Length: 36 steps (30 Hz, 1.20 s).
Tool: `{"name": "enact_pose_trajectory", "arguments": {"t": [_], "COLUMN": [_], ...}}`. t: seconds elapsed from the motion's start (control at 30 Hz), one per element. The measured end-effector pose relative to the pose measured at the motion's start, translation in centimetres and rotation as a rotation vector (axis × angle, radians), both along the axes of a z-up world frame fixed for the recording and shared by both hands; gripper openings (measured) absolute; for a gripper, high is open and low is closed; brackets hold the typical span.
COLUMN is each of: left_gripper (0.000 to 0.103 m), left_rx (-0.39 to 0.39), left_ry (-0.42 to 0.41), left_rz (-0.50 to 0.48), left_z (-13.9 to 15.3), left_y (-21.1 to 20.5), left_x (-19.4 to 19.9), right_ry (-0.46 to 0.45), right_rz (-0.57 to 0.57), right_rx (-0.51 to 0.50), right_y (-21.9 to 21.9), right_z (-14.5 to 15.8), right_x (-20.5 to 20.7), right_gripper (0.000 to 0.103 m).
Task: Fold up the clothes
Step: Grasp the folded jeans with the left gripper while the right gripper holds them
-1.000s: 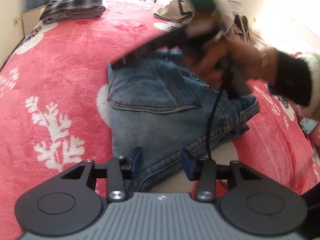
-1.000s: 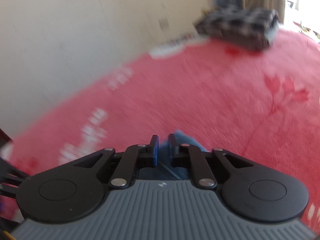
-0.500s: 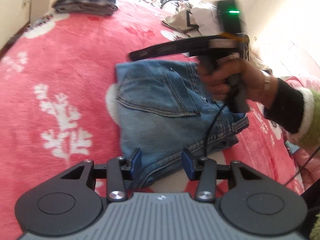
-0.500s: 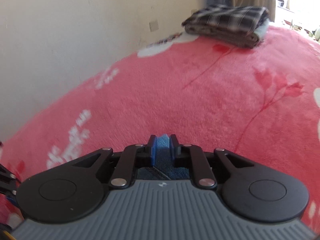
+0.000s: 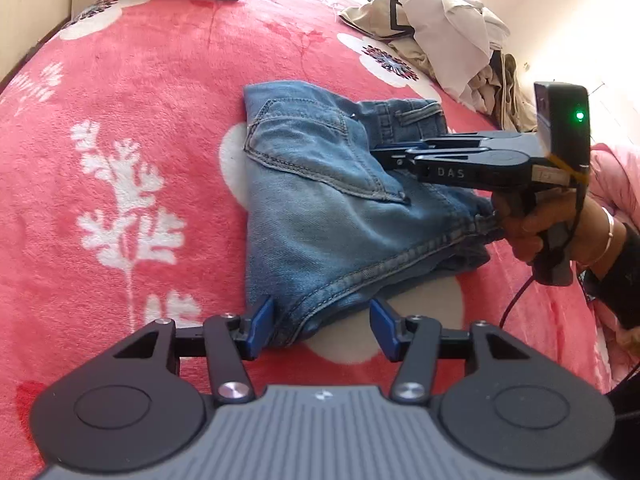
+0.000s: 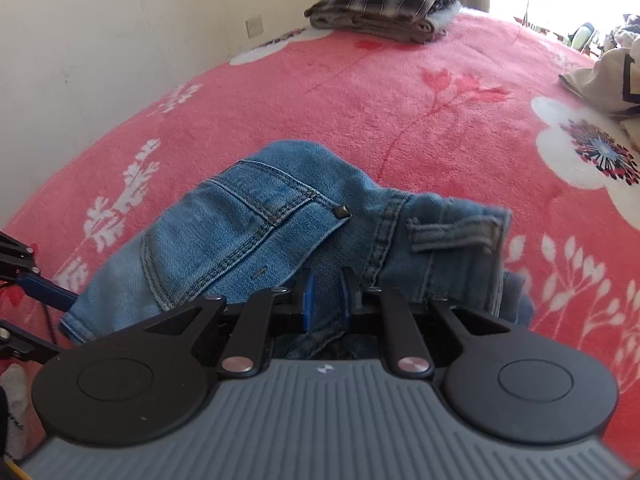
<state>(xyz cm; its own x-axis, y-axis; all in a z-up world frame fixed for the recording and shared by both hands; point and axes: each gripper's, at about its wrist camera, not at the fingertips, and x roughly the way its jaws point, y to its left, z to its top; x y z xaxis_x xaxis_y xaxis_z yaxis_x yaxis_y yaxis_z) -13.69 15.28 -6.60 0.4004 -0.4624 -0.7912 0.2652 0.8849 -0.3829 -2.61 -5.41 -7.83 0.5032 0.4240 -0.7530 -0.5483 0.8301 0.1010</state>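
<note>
1. The folded pair of light-blue denim jeans (image 5: 320, 200) lies as a compact bundle in the middle of the red fleece blanket with white flower and branch prints (image 5: 120, 100), back pocket up and waistband at the far side.
2. A second ago the right gripper (image 6: 325, 300) was reaching across the bundle's far edge with denim in its narrow jaws, and its own camera saw only bare blanket. It has since swung back to the person's right, so its camera now looks over the whole bundle.
3. The right gripper's jaws are closing and stand nearly pressed together. In the right wrist view denim shows in the slim gap between the blue pads, but whether they still pinch it cannot be told.
4. The left gripper (image 5: 322, 326) has barely shifted. Its jaws are opening and stand spread, one blue pad beside the near denim hem and the other over a white flower print, with no pressure on the cloth.
5. Taken together, the fold on this garment looks finished and both tools seem to be letting go.
6. The folded black-and-white plaid garment (image 6: 384, 4) rests at the blanket's far corner near the wall, while the crumpled heap of beige and white clothes (image 5: 440, 40) on the far right suggests more folding remains.
</note>
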Motion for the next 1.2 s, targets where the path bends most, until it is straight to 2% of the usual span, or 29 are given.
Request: {"name": "enact_pose_trajectory", "arguments": {"t": [0.2, 0.33, 0.4, 0.5, 0.53, 0.6, 0.7, 0.83, 0.93, 1.03, 1.2], "left_gripper": [0.051, 0.051, 0.051, 0.051, 0.051, 0.051, 0.05, 0.05, 0.05, 0.051, 0.052], "left_rx": [0.025, 0.052, 0.048, 0.031, 0.022, 0.015, 0.04, 0.128, 0.169, 0.2, 0.221], "left_ry": [-0.019, -0.098, -0.13, -0.156, -0.163, -0.169, -0.211, -0.259, -0.218, -0.213, -0.21], "left_rz": [-0.008, -0.001, -0.001, -0.019, -0.027, -0.041, -0.064, -0.071, -0.068, -0.058, -0.042], "left_z": [1.4, 3.5, 4.2, 4.5, 4.6, 4.6, 5.0, 4.4, 2.6, 1.4, 1.5], "left_y": [0.8, 1.4, 1.1, -0.3, -0.8, -1.7, -3.5, -5.7, -6.8, -7.3, -7.6], "left_x": [-0.2, 0.5, 1.5, 4.0, 4.9, 6.4, 8.4, 10.8, 11.6, 11.2, 10.9], "right_ry": [-0.019, -0.064, -0.054, 0.008, -0.023, -0.057, -0.078, -0.167, -0.194, -0.141, -0.11], "right_rz": [-0.049, -0.117, -0.144, -0.175, -0.17, -0.143, -0.122, -0.139, -0.168, -0.216, -0.254], "right_rx": [0.069, 0.17, 0.162, 0.068, 0.068, 0.027, 0.006, 0.073, 0.071, 0.037, 0.086], "right_y": [-2.0, -5.9, -6.8, -6.9, -6.8, -6.0, -5.8, -5.6, -5.0, -5.7, -6.4], "right_z": [3.6, 6.7, 6.2, 1.6, 0.7, 1.2, 3.5, 6.1, 4.5, 0.7, 2.3], "right_x": [-0.9, -3.8, -5.0, -5.5, -5.8, -5.9, -5.4, -3.2, -0.8, 1.2, 1.0], "right_gripper": [0.011, 0.012, 0.012, 0.01, 0.01, 0.01, 0.011, 0.011, 0.011, 0.01, 0.01]}}
